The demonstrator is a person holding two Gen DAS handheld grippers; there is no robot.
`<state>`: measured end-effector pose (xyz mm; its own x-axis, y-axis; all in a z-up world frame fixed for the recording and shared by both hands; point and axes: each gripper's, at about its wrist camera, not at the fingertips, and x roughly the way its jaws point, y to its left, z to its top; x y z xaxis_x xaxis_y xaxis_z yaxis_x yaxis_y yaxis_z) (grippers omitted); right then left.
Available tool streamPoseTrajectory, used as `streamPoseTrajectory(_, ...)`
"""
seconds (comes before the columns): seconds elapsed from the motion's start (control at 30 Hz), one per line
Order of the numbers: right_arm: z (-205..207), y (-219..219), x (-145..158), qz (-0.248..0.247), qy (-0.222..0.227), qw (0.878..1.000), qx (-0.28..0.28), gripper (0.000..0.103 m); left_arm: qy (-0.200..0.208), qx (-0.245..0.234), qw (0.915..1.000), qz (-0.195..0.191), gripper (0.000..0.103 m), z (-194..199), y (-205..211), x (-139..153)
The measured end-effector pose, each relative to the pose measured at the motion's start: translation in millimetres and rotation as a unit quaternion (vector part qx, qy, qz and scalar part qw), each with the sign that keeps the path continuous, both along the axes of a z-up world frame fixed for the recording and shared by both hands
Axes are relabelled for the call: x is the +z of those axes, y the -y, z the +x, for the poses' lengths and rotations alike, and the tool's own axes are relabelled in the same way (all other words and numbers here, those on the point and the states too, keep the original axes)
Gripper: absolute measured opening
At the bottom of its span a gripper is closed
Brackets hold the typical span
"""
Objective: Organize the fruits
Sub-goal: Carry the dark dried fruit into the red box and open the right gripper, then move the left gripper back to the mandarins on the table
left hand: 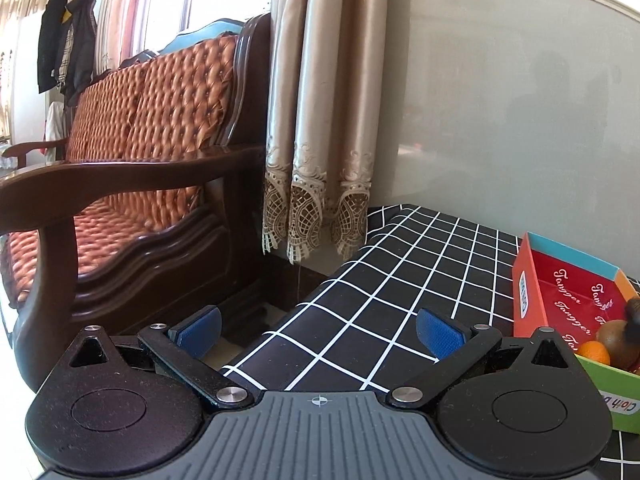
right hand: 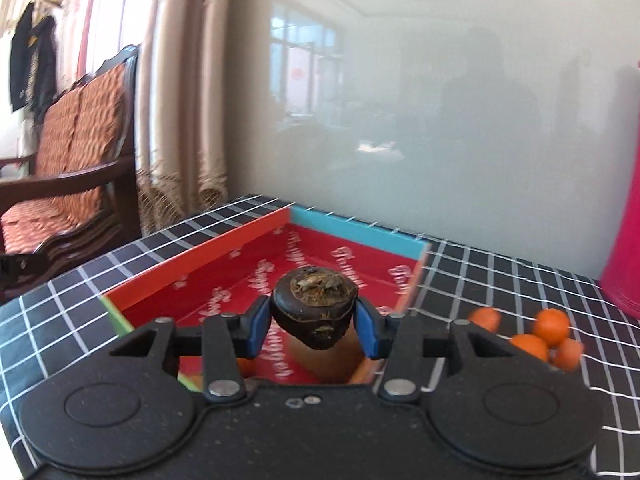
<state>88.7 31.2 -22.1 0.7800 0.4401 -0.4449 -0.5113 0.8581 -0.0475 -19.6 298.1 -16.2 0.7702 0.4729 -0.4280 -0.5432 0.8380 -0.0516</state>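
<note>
My right gripper (right hand: 314,326) is shut on a dark brown water chestnut (right hand: 314,312) and holds it above the near end of the red box (right hand: 344,264). A brown kiwi (right hand: 324,364) lies in the box under it. Several small oranges (right hand: 544,340) lie on the cloth to the right of the box. My left gripper (left hand: 320,332) is open and empty over the table's left edge. In the left wrist view the red box (left hand: 560,292) sits to the right, holding a kiwi (left hand: 618,342) and an orange (left hand: 596,352).
The table has a black cloth with a white grid (left hand: 400,272). A wooden sofa with orange cushions (left hand: 132,160) stands to the left, curtains (left hand: 320,120) behind it. A grey wall panel (right hand: 440,120) backs the table. A tall pink container (right hand: 624,220) stands at the right.
</note>
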Motion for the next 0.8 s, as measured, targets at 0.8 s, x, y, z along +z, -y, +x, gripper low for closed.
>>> streamPoseTrajectory(0.8, 18, 189, 13, 0.200, 0.001, 0.937, -0.287, 0.090, 0.015, -0.058, 0.9980, 0.019, 0.103, 18, 53, 15)
